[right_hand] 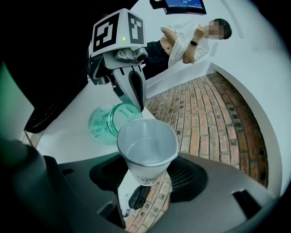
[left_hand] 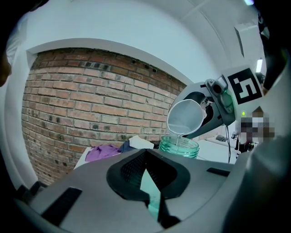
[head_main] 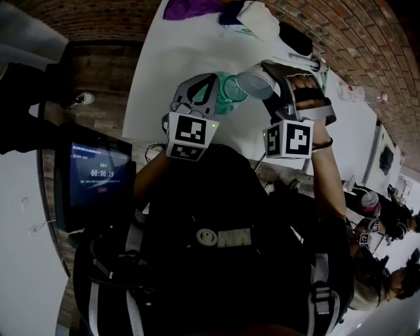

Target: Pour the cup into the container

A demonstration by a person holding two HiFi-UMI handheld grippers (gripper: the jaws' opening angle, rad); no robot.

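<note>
My right gripper (head_main: 272, 82) is shut on a white paper cup (head_main: 252, 83), tipped steeply with its mouth towards the green glass jar (head_main: 231, 88). In the left gripper view a thin stream of water falls from the cup (left_hand: 185, 116) into the jar's open mouth (left_hand: 178, 146). The right gripper view looks into the cup (right_hand: 146, 145), held by its base between the jaws of the right gripper (right_hand: 146, 179), with the jar (right_hand: 109, 120) just beyond. My left gripper (head_main: 213, 88) is shut on the jar; green glass shows between its jaws (left_hand: 149, 175).
The jar is over a white table (head_main: 170, 59). A purple cloth (head_main: 190, 8) and white items lie at its far end. A brick wall (left_hand: 82, 100) is behind it. A screen (head_main: 98, 172) stands at the left. A person (right_hand: 186, 38) stands with folded arms.
</note>
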